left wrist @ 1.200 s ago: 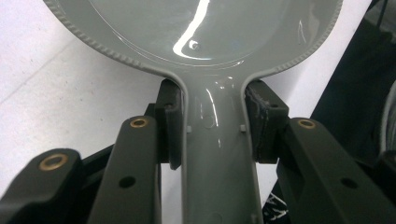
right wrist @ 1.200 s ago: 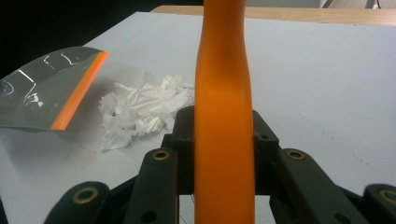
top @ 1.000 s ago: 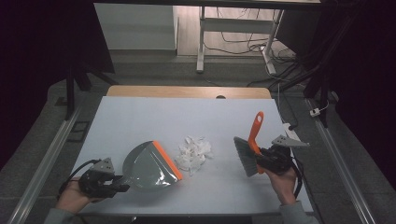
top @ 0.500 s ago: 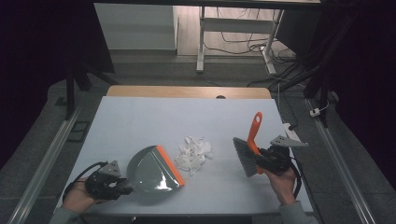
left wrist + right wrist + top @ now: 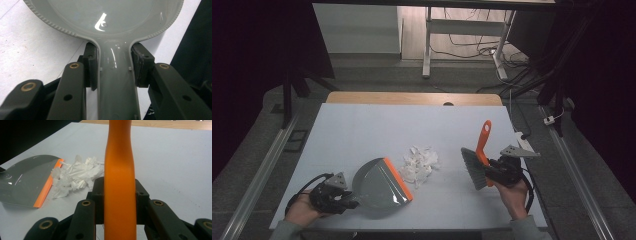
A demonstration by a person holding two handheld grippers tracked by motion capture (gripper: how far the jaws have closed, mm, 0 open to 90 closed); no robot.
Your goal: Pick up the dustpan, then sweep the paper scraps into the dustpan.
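From the high view I have my left tongs (image 5: 346, 196) low at the near left corner of the pale surface (image 5: 372, 125), clamped on the handle of the grey dustpan (image 5: 379, 182). In the left gripper view the two black pads (image 5: 91, 66) press against either side of that handle, just below where it widens into the pan, so the grip is firm. The dustpan lies flat on the surface with its orange lip (image 5: 398, 179) turned toward the middle, and the lip sits right against the heap of crumpled white paper scraps (image 5: 418, 164). In the right gripper view some scraps touch or slightly overlap the orange edge, while the bulk of the heap lies just beyond it. My right tongs (image 5: 490, 170) are over at the near right side, closed on the orange handle of the hand brush (image 5: 479, 159); the right gripper view shows the handle running straight up between the jaws with the pads tight on both sides. In the high view the brush stands with its handle pointing away from me and its dark bristles (image 5: 473, 167) facing left toward the scraps, near them but clearly apart, with bare surface between. I cannot tell whether the bristle tips touch the surface.
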